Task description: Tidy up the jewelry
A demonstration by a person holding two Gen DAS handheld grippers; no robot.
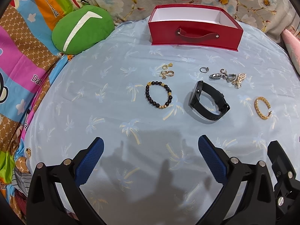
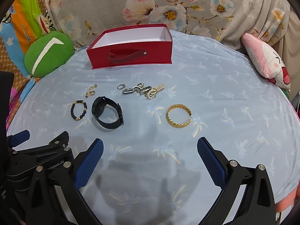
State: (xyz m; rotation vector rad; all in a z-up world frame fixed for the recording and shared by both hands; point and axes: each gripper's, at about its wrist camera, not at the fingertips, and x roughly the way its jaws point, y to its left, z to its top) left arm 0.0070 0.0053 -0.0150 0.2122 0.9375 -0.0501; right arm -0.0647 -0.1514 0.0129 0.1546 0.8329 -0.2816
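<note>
An open red box [image 1: 195,34] [image 2: 131,55] with a white inside stands at the back of the light blue cloth. In front of it lie gold earrings [image 1: 167,71] [image 2: 91,91], a black bead bracelet [image 1: 158,94] [image 2: 78,110], a black watch [image 1: 209,101] [image 2: 106,112], silver rings and clasps [image 1: 219,75] [image 2: 135,89], a pearl piece [image 1: 239,79] [image 2: 154,91] and a gold cuff bracelet [image 1: 262,107] [image 2: 179,116]. My left gripper [image 1: 151,146] is open and empty, near of the bead bracelet. My right gripper [image 2: 150,146] is open and empty, near of the gold cuff.
A green round cushion [image 1: 82,31] [image 2: 47,54] lies at the back left. A pink cushion [image 2: 266,60] lies at the right. A floral fabric [image 2: 150,5] rises behind the box. Colourful cartoon bedding [image 1: 22,56] lies at the left.
</note>
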